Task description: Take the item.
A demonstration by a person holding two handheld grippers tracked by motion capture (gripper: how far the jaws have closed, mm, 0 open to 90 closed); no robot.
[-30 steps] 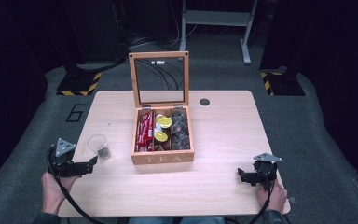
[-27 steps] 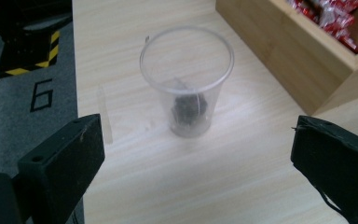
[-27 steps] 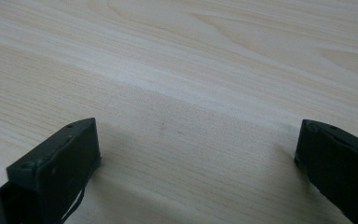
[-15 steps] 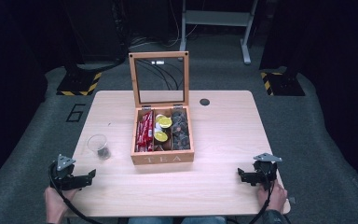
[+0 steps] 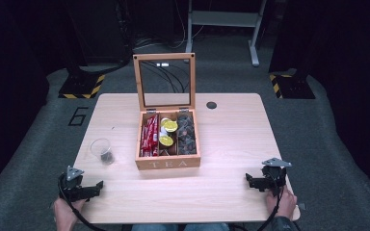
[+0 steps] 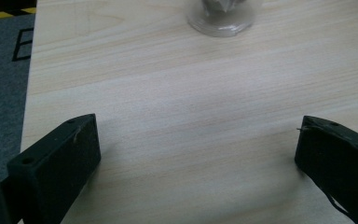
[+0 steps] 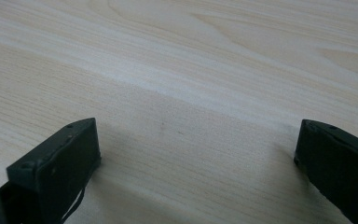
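While both tools rest low on the bench (image 5: 231, 192), nothing is held: the left gripper (image 5: 98, 185) has its jaws wide, just short of the small glass (image 5: 101, 150). At centre stands the open tea box (image 5: 167, 161). The right gripper (image 5: 248, 180) is wide too. Probably the glass comes next; approach level, jaws straddling it

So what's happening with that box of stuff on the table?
A person holds a tool in each hand, and nothing is being handled. The left tool and right tool rest near the table's front corners, both open and empty. The wooden tea box sits in the middle, lid up, with packets inside. A small glass stands to its left.
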